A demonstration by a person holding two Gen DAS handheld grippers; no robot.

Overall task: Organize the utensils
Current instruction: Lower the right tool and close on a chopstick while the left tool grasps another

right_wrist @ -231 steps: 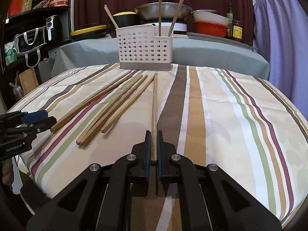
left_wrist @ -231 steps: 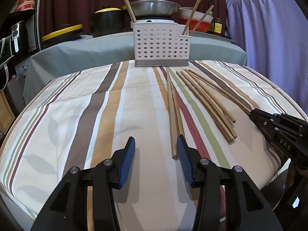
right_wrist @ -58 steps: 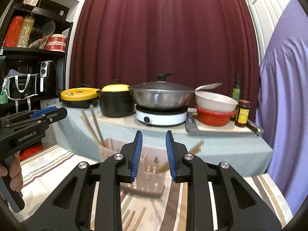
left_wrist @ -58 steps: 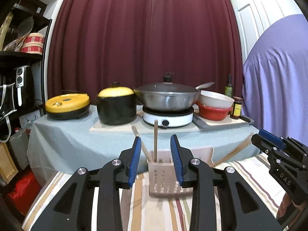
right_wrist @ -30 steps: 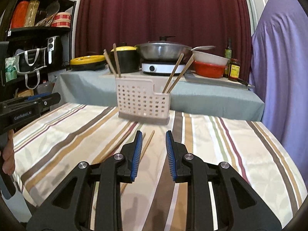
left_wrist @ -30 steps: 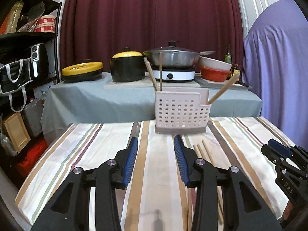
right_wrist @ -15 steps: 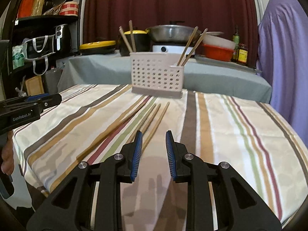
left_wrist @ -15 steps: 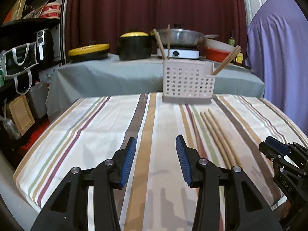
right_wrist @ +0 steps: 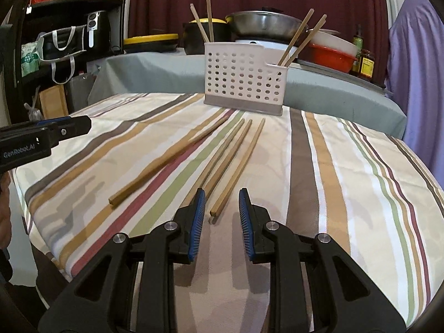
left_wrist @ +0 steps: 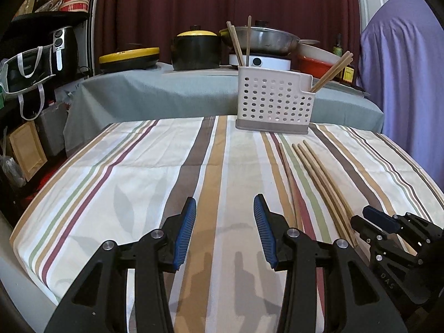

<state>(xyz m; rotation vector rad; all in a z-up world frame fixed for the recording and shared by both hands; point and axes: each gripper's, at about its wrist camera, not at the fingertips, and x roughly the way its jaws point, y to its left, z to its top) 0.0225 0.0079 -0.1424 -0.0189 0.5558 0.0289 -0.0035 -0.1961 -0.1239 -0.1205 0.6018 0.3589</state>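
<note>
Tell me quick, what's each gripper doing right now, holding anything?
Left gripper: open, empty.
Right gripper: open, empty, a chopstick end just ahead of it.

Four chopsticks (right_wrist: 236,166) lying loose (four more standing), one caddy (right_wrist: 244,77).

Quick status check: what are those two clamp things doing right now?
Left gripper open, empty. Right gripper open, nearest chopstick just ahead. Four chopsticks in the holder. Nothing in the way.
</note>
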